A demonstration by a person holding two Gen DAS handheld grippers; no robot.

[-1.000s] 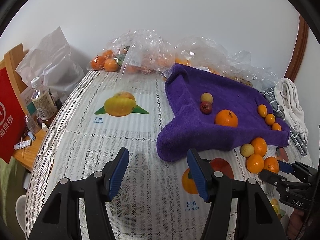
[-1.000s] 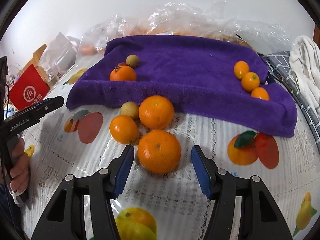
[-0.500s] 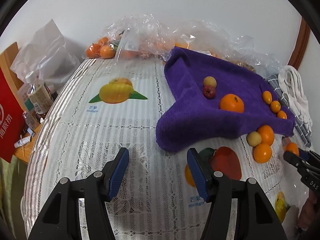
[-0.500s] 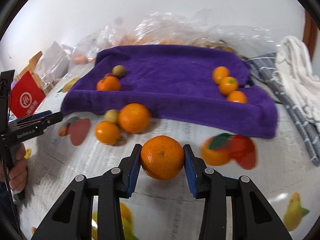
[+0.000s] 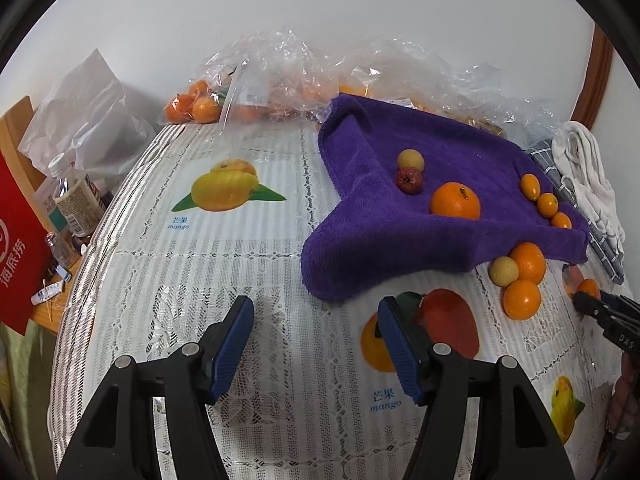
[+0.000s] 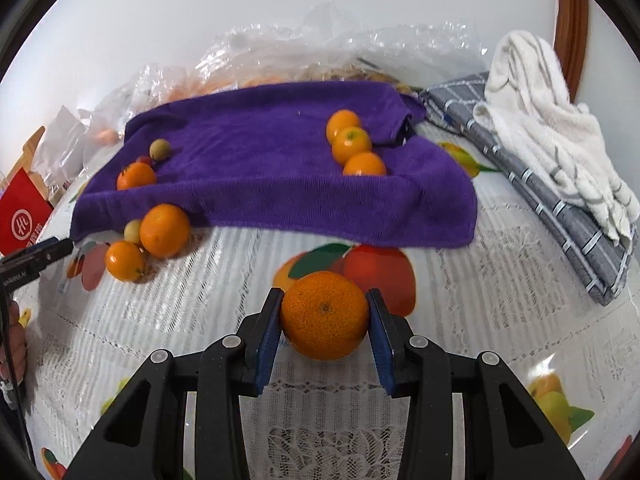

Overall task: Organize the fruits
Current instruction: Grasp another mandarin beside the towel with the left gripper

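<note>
My right gripper is shut on a large orange and holds it above the tablecloth, in front of the purple towel. On the towel lie three small oranges at the right, and an orange with a yellowish fruit at the left. Two oranges and a pale fruit sit on the cloth at the towel's front left. My left gripper is open and empty, over the tablecloth left of the towel.
Clear plastic bags of oranges lie along the wall behind the towel. A grey checked cloth with a white towel lies at the right. A bottle and a red bag stand off the table's left edge.
My right gripper has closed on the large orange, lifted it off the cloth and carried it to the right. My left gripper has drifted slightly, staying open.
</note>
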